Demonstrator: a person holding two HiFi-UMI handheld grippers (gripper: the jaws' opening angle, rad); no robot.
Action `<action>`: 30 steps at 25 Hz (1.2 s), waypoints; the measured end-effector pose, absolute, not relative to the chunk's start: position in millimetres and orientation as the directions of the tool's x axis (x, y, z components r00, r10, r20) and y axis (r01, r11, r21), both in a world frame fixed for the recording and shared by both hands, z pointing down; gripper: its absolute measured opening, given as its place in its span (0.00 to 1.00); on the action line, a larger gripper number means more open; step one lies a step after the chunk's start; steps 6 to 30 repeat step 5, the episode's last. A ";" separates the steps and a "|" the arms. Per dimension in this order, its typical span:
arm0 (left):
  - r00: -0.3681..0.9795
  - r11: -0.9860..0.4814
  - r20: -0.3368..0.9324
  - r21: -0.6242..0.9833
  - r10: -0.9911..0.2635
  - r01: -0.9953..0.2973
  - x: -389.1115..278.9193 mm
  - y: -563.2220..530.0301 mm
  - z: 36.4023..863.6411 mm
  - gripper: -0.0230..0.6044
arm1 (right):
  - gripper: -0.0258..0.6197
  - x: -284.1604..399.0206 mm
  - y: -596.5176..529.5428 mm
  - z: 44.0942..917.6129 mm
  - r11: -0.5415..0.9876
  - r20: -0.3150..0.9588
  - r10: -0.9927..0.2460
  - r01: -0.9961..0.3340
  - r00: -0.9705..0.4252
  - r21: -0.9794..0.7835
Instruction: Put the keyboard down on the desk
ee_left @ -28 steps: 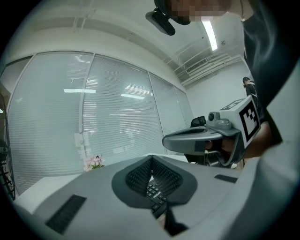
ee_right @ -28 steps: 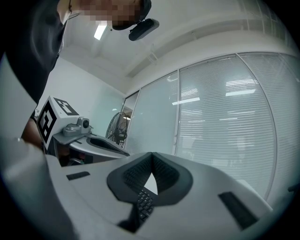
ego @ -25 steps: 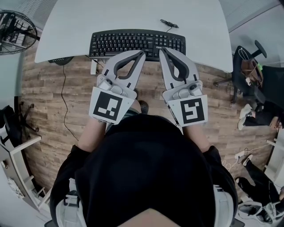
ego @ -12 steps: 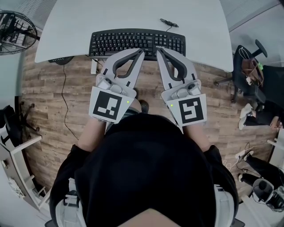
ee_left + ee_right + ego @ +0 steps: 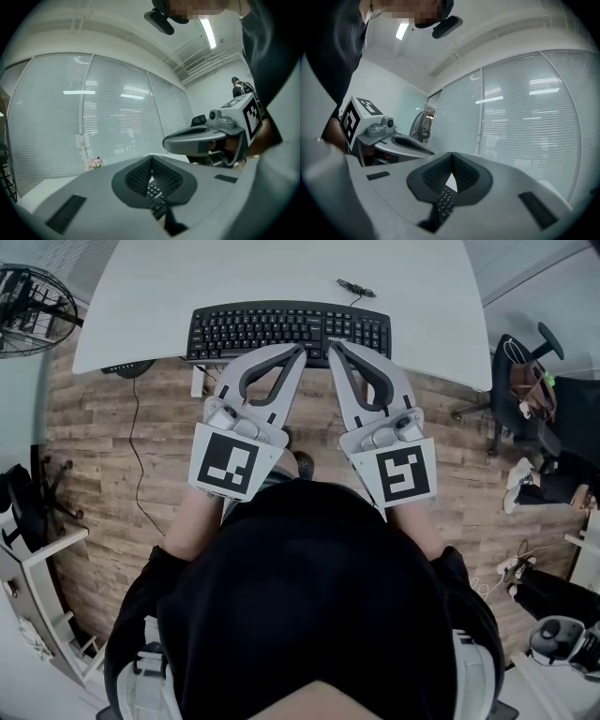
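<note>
Nearest the camera, the person's dark top fills the lower half of the head view. Just beyond it the two marker cubes are seen, with both tools reaching out level toward the surface.

The left gripper (image 5: 301, 352) is shown with its jaws closed, and the left gripper view (image 5: 152, 161) confirms that the ribbed pads meet at the tips with nothing pinched. The right gripper (image 5: 334, 345) has its jaws pressed together in the same way, which is borne out in the right gripper view (image 5: 452, 158). In both gripper views a strip of keys is seen only through the hollow behind the pads, not clamped.

In the head view both tips are laid over the near edge of the keyboard (image 5: 281, 329). Whether that edge is actually touched cannot be settled from above.

The keyboard is found lying flat, keys up, on the white surface (image 5: 281, 268), close to its near edge and roughly centred on the person. No part of it looks lifted or tilted.

The put-down is therefore judged done or all but done. Nothing is held, and only backing the tools away seems left.

The keyboard's long axis runs left to right across the head view, parallel with the near edge of the surface. The number pad is at the person's right end, and the front row of keys faces the person.

Farther back, a small black cable (image 5: 356, 288) is seen lying on the surface, apart from the keyboard.
</note>
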State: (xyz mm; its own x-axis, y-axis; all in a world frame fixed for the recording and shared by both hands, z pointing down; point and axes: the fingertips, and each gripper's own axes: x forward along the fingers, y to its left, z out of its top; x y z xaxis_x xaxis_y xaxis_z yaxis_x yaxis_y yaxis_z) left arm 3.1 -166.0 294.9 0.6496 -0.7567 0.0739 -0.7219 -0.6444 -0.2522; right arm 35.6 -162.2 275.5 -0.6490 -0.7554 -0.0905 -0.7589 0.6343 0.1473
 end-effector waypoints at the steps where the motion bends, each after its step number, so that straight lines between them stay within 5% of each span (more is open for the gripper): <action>1: 0.649 -0.644 0.074 -0.252 -0.757 -0.722 3.3 -165.9 295.3 0.06 | 0.04 35.8 -162.2 275.9 0.634 -0.089 -0.756 -0.759 -0.649 0.146; 30: 0.647 -0.642 0.076 -0.253 -0.759 -0.724 4.1 -165.6 296.8 0.06 | 0.04 36.6 -162.2 277.9 0.635 -0.084 -0.756 -0.759 -0.649 0.145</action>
